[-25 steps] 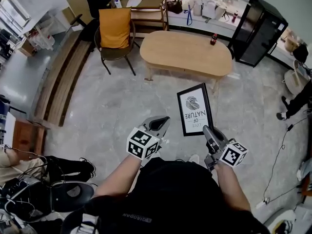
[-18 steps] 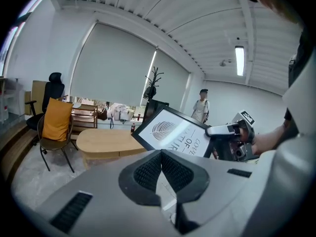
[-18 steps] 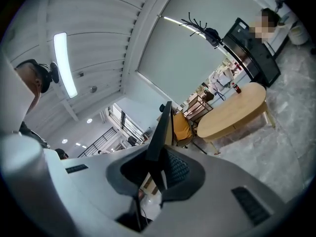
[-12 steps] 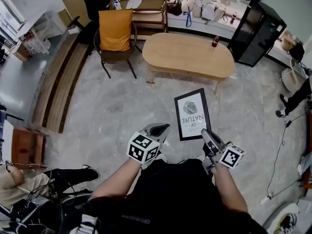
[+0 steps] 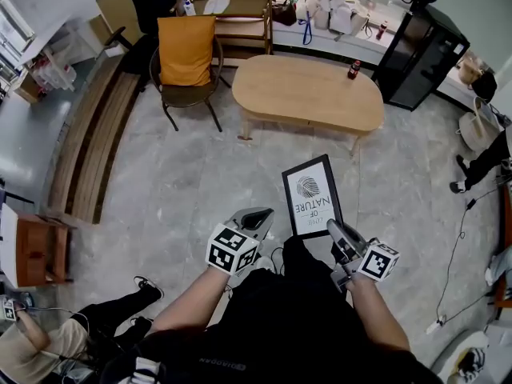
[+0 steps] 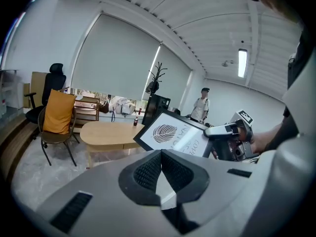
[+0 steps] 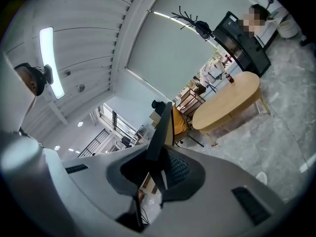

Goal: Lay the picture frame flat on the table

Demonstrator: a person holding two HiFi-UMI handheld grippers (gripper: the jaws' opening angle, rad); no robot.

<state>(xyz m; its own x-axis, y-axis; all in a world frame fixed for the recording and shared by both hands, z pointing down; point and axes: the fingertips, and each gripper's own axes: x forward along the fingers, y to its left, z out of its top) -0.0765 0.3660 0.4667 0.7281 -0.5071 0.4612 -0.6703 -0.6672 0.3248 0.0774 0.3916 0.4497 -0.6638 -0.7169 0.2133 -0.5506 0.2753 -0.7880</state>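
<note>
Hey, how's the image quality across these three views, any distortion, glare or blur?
Head view: strong fisheye bend at the edges, but the print on the picture frame reads sharp. Left gripper view: black vignette in the corners, straight lines bowed. Right gripper view: the ceiling light blows out white, with a mosaic patch at upper right.

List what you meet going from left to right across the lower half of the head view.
In order: long wooden bench → left gripper → picture frame → right gripper, which grips the frame's lower corner.
</note>
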